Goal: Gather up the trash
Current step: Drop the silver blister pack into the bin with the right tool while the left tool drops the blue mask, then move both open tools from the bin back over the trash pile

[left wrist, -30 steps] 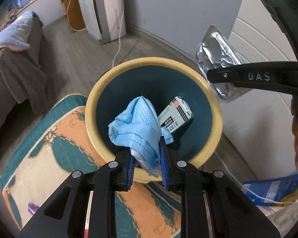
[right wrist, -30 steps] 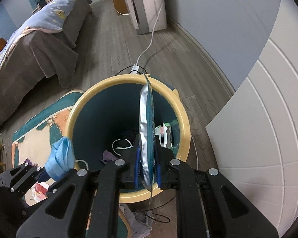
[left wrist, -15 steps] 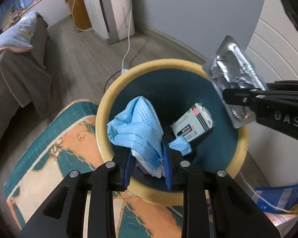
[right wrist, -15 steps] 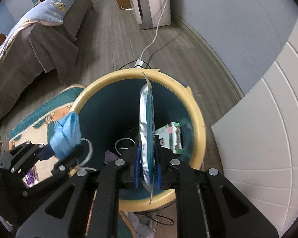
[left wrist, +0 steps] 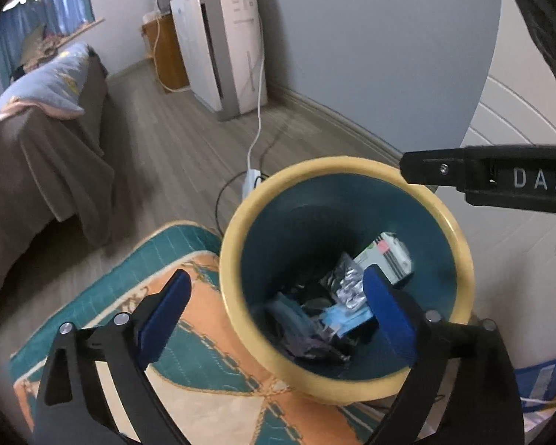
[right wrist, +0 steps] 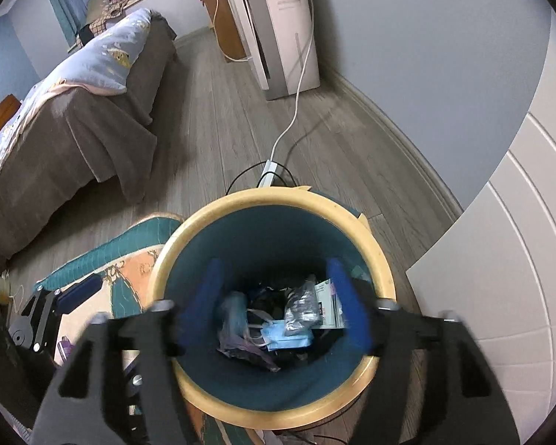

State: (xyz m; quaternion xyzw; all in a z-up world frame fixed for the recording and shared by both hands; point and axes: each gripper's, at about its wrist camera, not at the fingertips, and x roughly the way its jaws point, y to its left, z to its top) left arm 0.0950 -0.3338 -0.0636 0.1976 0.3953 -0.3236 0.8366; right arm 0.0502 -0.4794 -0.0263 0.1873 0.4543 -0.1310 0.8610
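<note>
Trash, blue crumpled mask (right wrist: 286, 338) and silver foil blister pack (right wrist: 303, 307), lies in yellow-rimmed teal bin (right wrist: 380, 259), lower centre frame, directly below both wide-open, empty grippers: left gripper (left wrist: 278, 309), right gripper (right wrist: 274, 302).

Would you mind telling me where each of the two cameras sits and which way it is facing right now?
Left wrist: on the left gripper, looking down into the bin; its open fingers show, and the right gripper's finger.
Right wrist: on the right gripper, above the bin; open fingers show, and the left gripper.
Shared: bin, blue mask, rug, bed.

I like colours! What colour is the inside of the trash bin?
Dark teal inside the trash bin, with a yellow rim; right wrist view shows it best.
</note>
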